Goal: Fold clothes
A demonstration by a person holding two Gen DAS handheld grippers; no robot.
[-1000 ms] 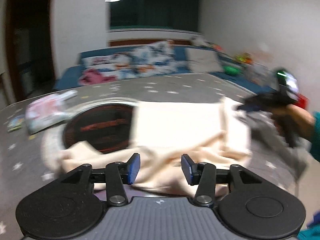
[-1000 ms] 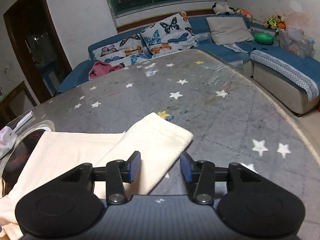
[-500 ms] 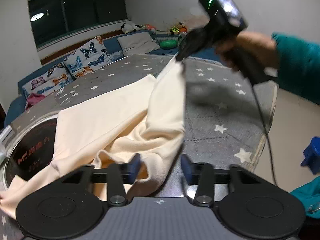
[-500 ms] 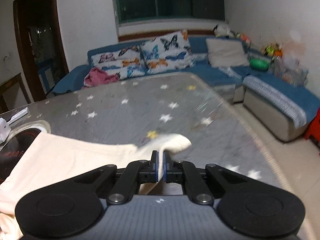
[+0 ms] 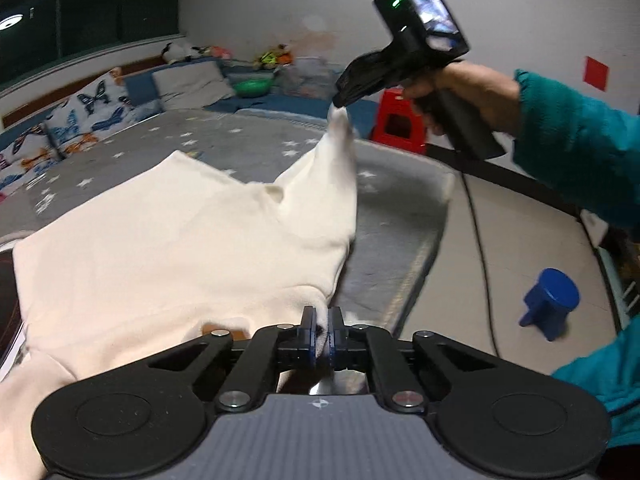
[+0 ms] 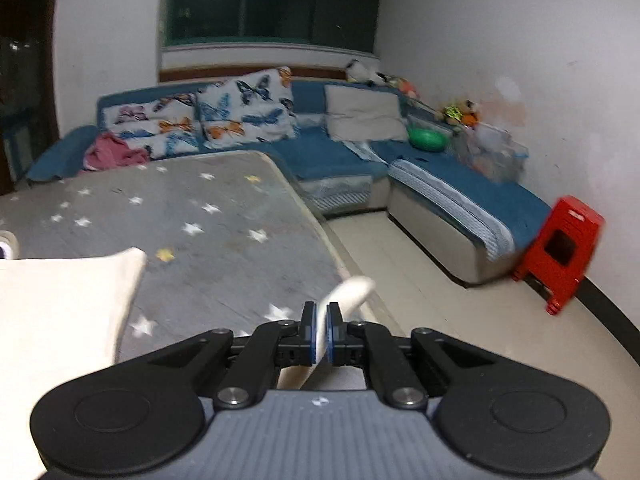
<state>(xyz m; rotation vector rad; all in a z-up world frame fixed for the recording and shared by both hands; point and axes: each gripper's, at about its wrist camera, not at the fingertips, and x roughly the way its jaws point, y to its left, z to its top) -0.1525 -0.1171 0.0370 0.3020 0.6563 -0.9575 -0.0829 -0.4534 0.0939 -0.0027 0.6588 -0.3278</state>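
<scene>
A cream garment lies spread over the grey star-patterned table. My left gripper is shut on the garment's near edge, low by the table's right rim. In the left wrist view the right gripper, held by a hand in a teal sleeve, pinches a corner of the same cloth and holds it up in a peak above the table. The right wrist view shows my right gripper shut on a cream strip of that cloth, with the rest of the garment lying at the left.
A blue corner sofa with butterfly cushions runs along the far walls. A red stool stands by the right wall and a blue stool on the floor. A dark round plate shows at the table's left. A cable hangs from the right gripper.
My left gripper has shut on the garment's near edge. The right gripper, shut on its corner since half a second ago, has lifted it higher and out toward the table's right edge.
</scene>
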